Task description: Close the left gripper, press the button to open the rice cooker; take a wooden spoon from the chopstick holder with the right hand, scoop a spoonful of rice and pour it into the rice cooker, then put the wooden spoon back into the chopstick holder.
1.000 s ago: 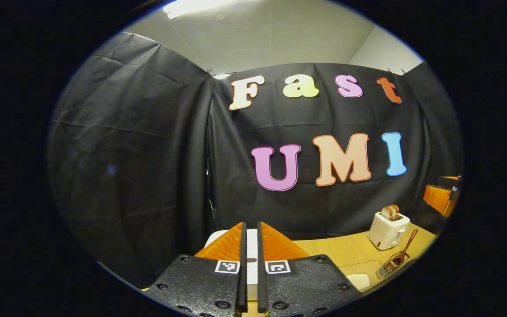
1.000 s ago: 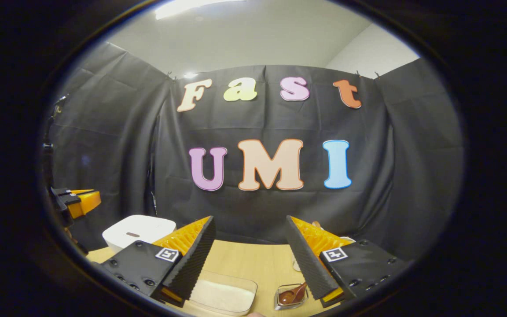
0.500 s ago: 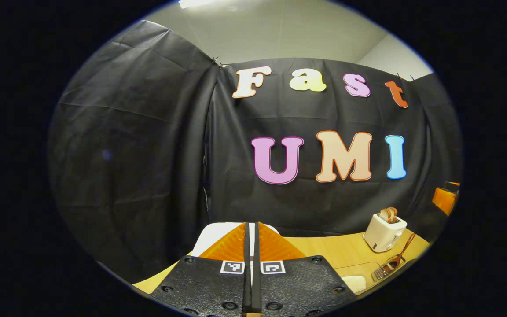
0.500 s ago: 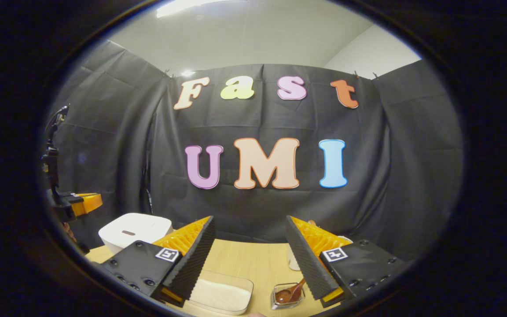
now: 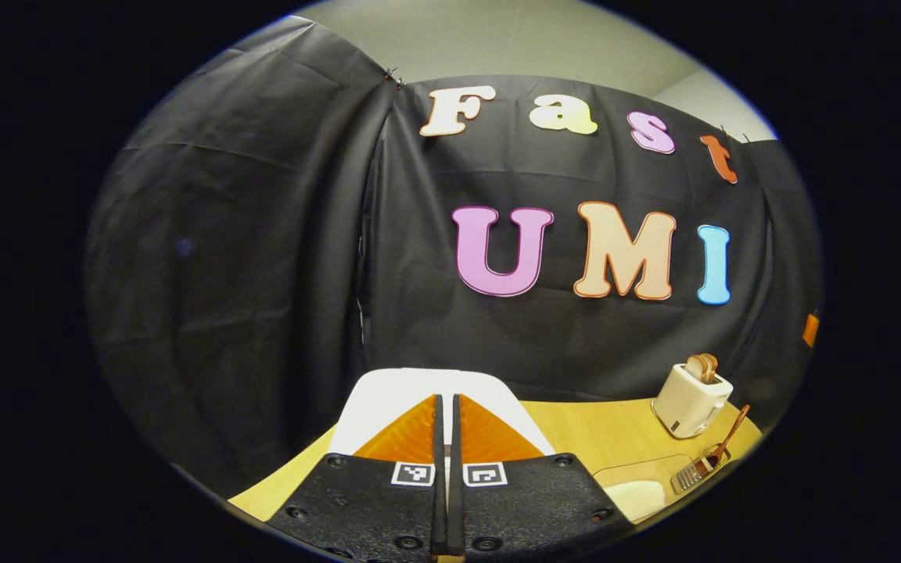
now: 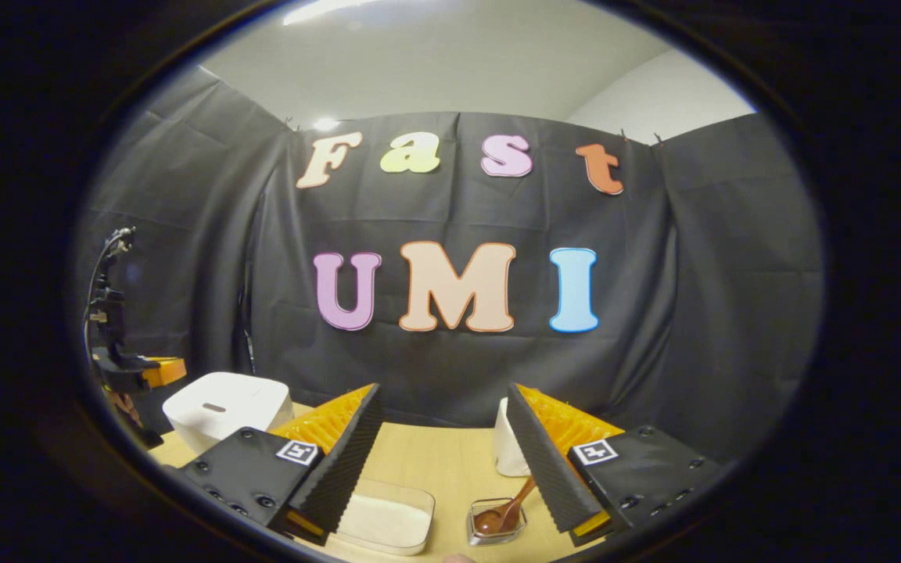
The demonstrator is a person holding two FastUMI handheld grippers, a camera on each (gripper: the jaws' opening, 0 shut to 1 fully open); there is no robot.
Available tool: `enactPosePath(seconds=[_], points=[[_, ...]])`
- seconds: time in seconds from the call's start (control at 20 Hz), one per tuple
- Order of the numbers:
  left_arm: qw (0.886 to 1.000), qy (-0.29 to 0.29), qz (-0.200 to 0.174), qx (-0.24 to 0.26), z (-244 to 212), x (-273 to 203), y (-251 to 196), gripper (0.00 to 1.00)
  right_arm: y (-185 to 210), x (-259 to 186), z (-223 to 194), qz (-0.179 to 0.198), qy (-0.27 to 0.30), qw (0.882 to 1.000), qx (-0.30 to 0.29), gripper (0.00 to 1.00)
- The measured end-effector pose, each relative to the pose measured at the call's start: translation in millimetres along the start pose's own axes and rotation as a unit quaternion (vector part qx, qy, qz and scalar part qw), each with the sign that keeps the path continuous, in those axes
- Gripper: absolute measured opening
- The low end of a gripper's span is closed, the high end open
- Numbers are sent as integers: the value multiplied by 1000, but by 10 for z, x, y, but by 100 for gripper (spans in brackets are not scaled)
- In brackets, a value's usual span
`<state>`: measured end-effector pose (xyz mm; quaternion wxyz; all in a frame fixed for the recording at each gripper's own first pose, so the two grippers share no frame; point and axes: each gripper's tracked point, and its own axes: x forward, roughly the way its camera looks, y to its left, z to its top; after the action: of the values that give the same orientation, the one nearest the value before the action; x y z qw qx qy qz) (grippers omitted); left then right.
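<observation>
A light wooden table (image 6: 435,461) ran along the foot of the black cloth wall, and its far edge met the cloth. In my right gripper view the white rice cooker (image 6: 220,403) sat at about eight o'clock with its lid down, close to the table's left edge. In my left gripper view the same cooker (image 5: 388,395) lay straight ahead at six o'clock, just past my fingertips.

My left gripper (image 5: 444,426) had its fingers pressed flat together with nothing between them. My right gripper (image 6: 443,438) stood wide open and held nothing, with bare tabletop showing in the gap.

A white toaster (image 5: 689,399) with bread in its slots stood at four o'clock near the table's right edge. A clear tub of rice (image 6: 384,520) lay at six o'clock, just beside my right gripper's left finger.

The small chopstick holder (image 6: 496,525) sat beside the tub, and the wooden spoon (image 6: 507,512) leaned out of it toward my right finger. I could not tell whether they touched. Open table lay between the cooker and the tub.
</observation>
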<state>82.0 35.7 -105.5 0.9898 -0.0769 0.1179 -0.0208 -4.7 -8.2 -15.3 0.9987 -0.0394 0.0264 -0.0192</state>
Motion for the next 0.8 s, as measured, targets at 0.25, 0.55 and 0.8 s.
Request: enactPosePath(seconds=[0.25, 0.55, 0.8], points=[[999, 32, -11, -6, -247, 218, 37, 0, -16, -17, -39, -10, 6, 1000, -6, 97], [998, 64, -19, -6, -516, 365, 55, 0, -40, -39, -70, -19, 13, 1000, -11, 97], [996, 84, -22, -13, -687, 421, 71, 0, -14, -29, -18, -19, 5, 1000, -12, 97]])
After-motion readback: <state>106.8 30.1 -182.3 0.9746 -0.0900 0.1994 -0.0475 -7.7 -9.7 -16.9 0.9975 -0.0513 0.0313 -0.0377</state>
